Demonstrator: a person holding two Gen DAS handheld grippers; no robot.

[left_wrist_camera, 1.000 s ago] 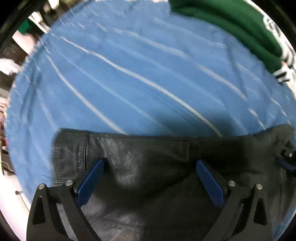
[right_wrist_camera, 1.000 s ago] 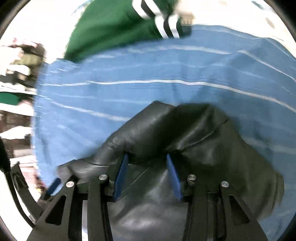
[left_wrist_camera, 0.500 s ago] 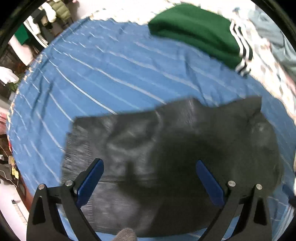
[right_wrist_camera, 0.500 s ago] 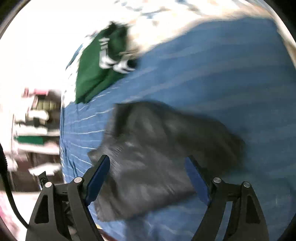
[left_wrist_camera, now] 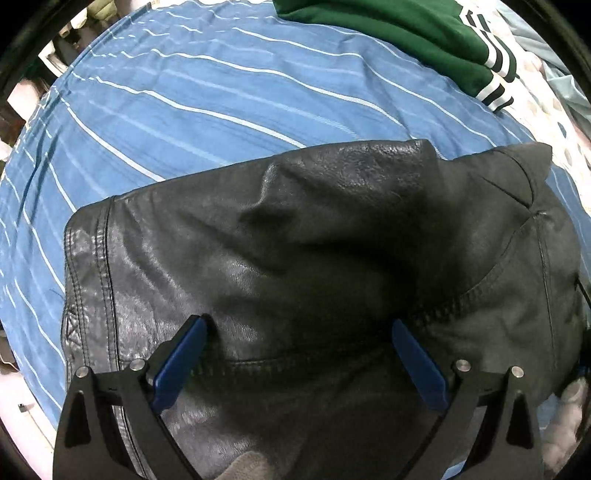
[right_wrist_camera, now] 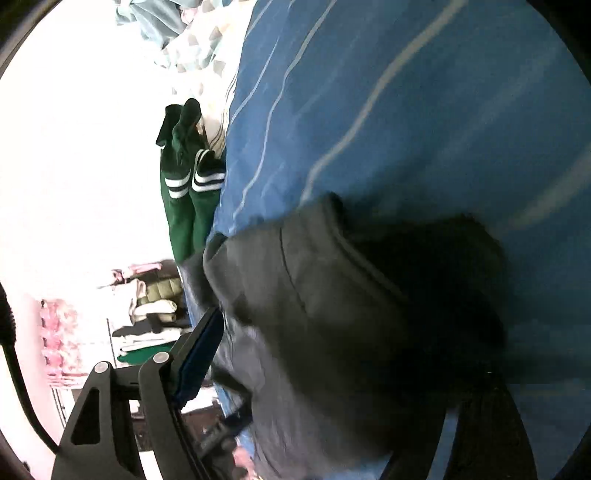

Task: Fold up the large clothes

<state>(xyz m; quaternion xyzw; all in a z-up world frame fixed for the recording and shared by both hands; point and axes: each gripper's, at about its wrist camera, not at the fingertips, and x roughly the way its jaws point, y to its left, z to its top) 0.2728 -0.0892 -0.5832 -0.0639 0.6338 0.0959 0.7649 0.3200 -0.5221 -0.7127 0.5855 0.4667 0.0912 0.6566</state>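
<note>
Blue, white-striped bed sheet: black leather jacket lies folded on it. Folded green garment with white stripes at far edge. Left tool spread above jacket. Right tool, having just narrowed slightly, spread, gripping nothing.

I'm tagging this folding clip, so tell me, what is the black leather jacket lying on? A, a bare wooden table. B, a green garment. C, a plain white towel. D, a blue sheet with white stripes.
D: the jacket rests on the blue sheet with white stripes, and the green garment lies apart, at the sheet's far edge.
</note>
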